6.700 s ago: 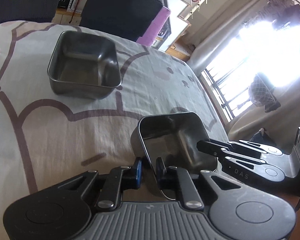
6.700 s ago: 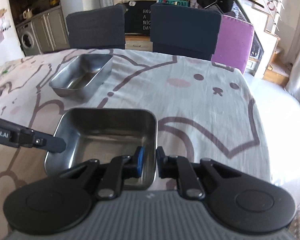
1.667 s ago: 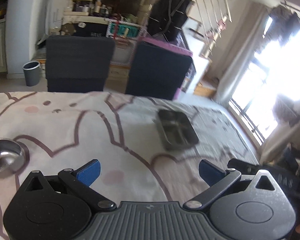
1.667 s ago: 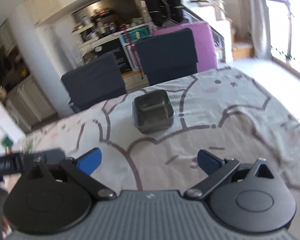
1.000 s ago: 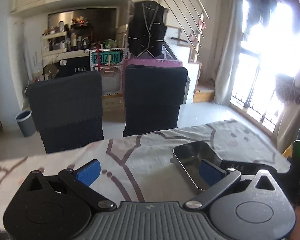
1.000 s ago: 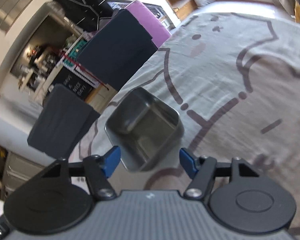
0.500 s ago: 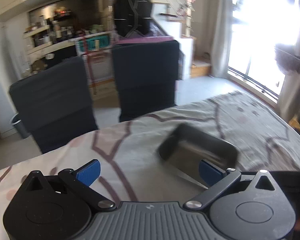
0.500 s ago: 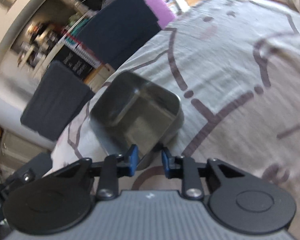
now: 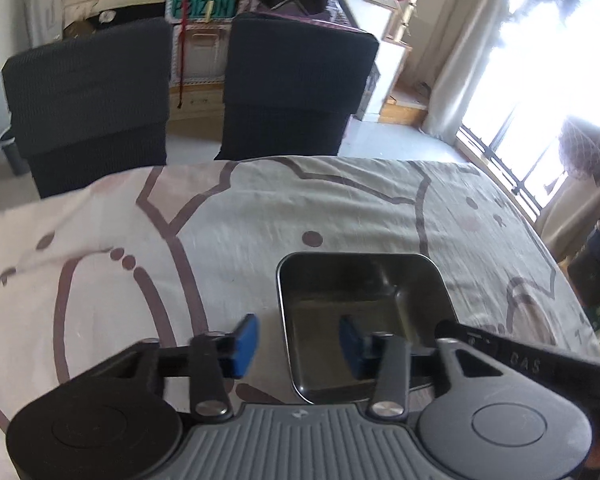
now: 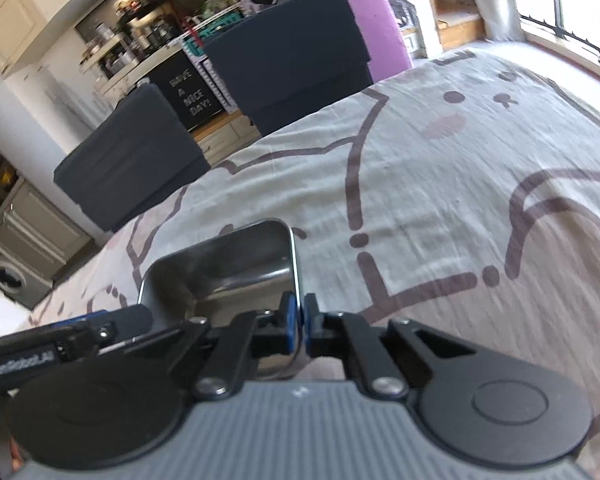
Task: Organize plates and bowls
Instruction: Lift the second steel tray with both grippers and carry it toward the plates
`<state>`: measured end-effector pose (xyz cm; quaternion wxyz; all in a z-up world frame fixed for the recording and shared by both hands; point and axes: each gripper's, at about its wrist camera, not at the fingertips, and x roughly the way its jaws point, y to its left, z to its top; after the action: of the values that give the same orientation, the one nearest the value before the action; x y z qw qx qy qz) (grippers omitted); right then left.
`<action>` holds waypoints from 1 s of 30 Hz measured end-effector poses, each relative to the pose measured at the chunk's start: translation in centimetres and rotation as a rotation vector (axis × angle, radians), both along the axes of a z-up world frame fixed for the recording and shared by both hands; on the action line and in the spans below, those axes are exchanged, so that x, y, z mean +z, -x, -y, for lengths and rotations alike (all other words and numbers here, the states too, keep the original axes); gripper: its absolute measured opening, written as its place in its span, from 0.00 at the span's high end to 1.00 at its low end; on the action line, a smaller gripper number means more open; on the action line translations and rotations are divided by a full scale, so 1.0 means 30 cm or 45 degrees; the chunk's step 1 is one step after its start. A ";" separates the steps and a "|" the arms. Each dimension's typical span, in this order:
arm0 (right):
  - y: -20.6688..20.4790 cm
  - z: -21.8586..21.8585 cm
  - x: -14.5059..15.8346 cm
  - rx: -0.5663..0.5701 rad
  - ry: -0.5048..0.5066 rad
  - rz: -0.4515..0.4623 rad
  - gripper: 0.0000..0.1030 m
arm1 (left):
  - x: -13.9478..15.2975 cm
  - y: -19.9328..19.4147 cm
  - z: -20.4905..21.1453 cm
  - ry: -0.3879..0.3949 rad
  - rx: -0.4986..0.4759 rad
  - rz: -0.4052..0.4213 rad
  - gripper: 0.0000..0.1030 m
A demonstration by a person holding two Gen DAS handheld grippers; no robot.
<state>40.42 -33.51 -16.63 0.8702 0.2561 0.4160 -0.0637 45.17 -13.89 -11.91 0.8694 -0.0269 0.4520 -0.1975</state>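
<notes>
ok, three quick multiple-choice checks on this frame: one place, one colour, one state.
1. Between the left gripper's pads is: A a wall of the tray; B a chair; C nothing.
2. Pad colour: A red; B blue; C green.
3. The right gripper is: A wide open; B shut on nothing; C shut on the tray's rim.

1 A: one pad sits outside the wall and one inside; the jaws have just been closing and are not yet pressing on it.
2 B: both pads show blue.
3 C: its pads pinch the rim between them.
</notes>
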 end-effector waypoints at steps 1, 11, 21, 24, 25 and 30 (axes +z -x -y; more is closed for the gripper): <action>0.003 -0.003 0.002 0.009 0.007 0.000 0.95 | -0.007 -0.003 -0.003 0.009 0.015 -0.011 0.74; -0.001 0.001 -0.007 0.049 0.019 0.042 0.95 | -0.045 -0.006 -0.011 0.005 0.070 -0.019 0.97; 0.025 -0.031 0.075 0.150 0.003 0.037 0.95 | 0.075 0.127 -0.102 0.066 0.091 0.059 0.95; 0.076 -0.052 0.138 0.206 0.022 0.070 0.95 | 0.135 0.202 -0.142 0.108 0.116 0.065 0.95; 0.098 -0.058 0.162 0.220 0.023 0.085 0.95 | 0.156 0.230 -0.154 0.121 0.126 0.066 0.95; 0.235 -0.105 0.298 0.333 0.099 0.114 0.94 | 0.260 0.378 -0.188 0.168 0.138 0.051 0.95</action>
<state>33.38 -30.36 -7.68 0.8980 0.1683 0.4039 0.0458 33.82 -8.25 -4.10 0.8841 -0.1047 0.4184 -0.1801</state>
